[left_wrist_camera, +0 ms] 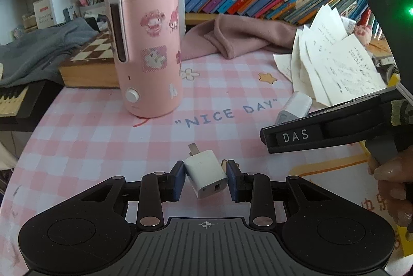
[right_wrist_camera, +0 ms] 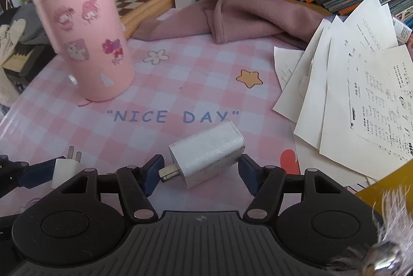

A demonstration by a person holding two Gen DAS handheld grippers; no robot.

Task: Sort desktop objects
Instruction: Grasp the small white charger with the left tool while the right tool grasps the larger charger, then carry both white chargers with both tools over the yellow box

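Left wrist view shows the left gripper (left_wrist_camera: 206, 179) clamped on a small white plug charger (left_wrist_camera: 206, 173) near the mat's (left_wrist_camera: 227, 84) front edge. The right gripper (right_wrist_camera: 200, 172) stands half open around a larger white charger (right_wrist_camera: 209, 153), pads not pressing. Sorting looks barely begun: papers (right_wrist_camera: 348, 95), pink cloth (right_wrist_camera: 245, 15) and pink humidifier (left_wrist_camera: 147, 48) remain unsorted.

My glossy pink plastic canister (left_wrist_camera: 147, 48) shone beside the matt white plastic charger plug (left_wrist_camera: 206, 172) with dull metal prongs. A soft mauve fleece cloth (right_wrist_camera: 232, 15), matt printed paper sheets (right_wrist_camera: 361, 84) and a wooden chessboard box (left_wrist_camera: 87, 64) lay on the smooth checked mat (right_wrist_camera: 180, 84).
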